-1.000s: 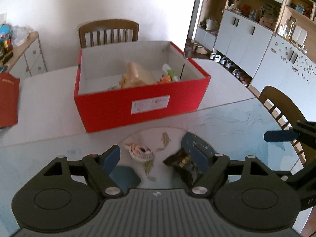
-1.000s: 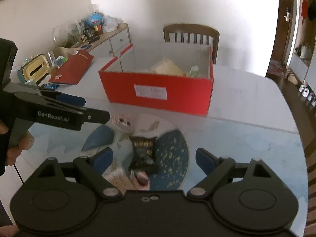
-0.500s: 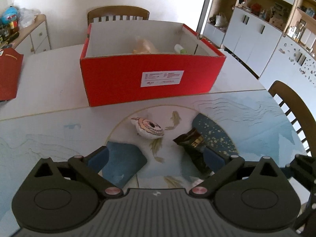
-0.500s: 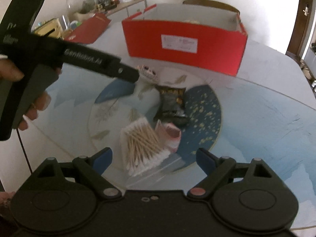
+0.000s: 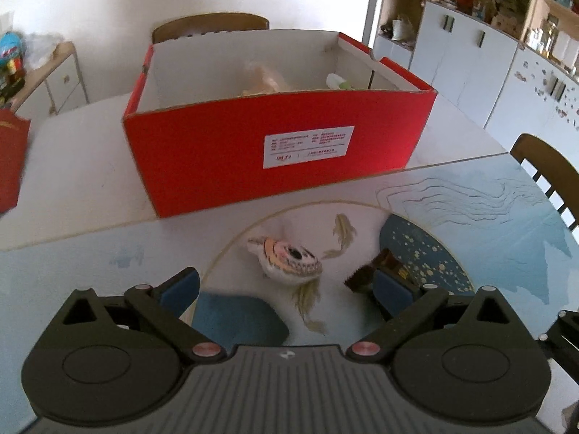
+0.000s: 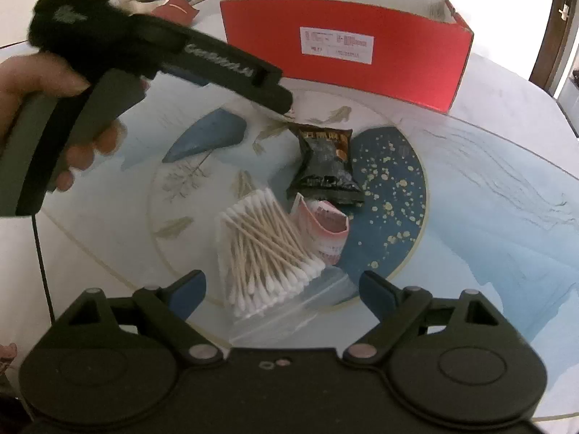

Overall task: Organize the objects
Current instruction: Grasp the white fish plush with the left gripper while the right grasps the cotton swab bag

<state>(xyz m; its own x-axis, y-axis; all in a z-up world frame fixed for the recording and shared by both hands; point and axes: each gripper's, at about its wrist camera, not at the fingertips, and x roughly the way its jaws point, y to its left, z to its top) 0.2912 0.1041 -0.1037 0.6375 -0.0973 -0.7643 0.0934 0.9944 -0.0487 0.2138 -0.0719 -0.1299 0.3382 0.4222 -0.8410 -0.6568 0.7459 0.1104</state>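
A red cardboard box (image 5: 275, 152) stands open-topped on the table with a few items inside. In front of it lies a small striped fish-shaped toy (image 5: 286, 260), between the wide-spread fingers of my open left gripper (image 5: 286, 287). A black snack packet (image 5: 389, 266) is partly hidden by that gripper's right finger. In the right wrist view the black snack packet (image 6: 325, 159) lies above a pink packet (image 6: 325, 231) and a clear bag of cotton swabs (image 6: 264, 249). My right gripper (image 6: 284, 285) is open, with the swab bag's near end between its fingers, not pressed.
The left gripper's black body (image 6: 217, 68), held by a hand (image 6: 32, 83), crosses the upper left of the right wrist view. A red folder (image 5: 11, 162) lies at the table's left. Wooden chairs (image 5: 542, 170) stand at the far and right sides, with white cabinets (image 5: 470, 58) beyond.
Both grippers have sunk toward the table. The left jaws have spread wider and now frame the fish toy. The swab bag has come between the right fingers.
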